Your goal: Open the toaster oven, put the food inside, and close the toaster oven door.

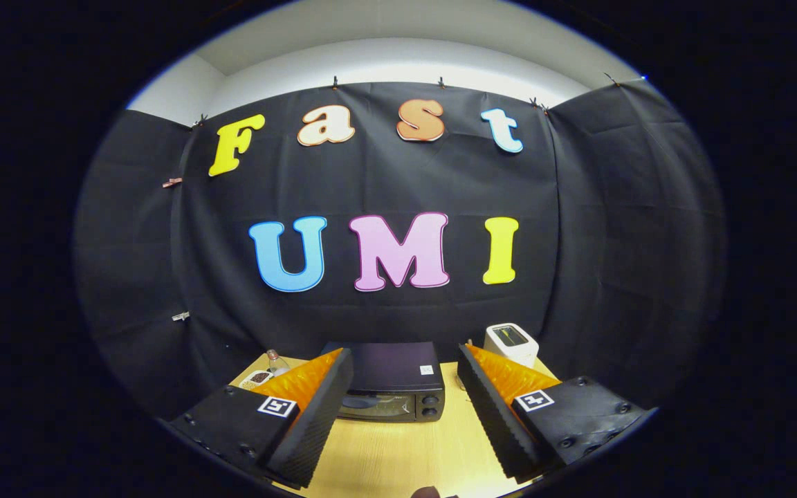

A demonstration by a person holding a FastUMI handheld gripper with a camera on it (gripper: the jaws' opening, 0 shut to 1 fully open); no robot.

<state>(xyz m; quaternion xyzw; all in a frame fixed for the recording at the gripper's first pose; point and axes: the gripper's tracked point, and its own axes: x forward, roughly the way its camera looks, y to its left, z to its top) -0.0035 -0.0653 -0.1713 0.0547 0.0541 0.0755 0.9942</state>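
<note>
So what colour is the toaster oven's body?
Black toaster oven, on a pale wooden table; seen in the gripper view beyond the open gripper.

The left finger covers the toaster oven's left front corner. A small dish and bottle at lower left are too small to identify. A dark object is cut off at the bottom edge.

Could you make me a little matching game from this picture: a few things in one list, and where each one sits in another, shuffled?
Things:
1. toaster oven
2. white toaster
3. small bottle
4. tool

Places:
A. beyond the right finger, by the black cloth
B. beyond the left finger, near the table's far corner
C. just ahead, seen between the two fingers, door shut
D. nearest, fingers spread apart, holding nothing

Pairs: 1-C, 2-A, 3-B, 4-D
</note>
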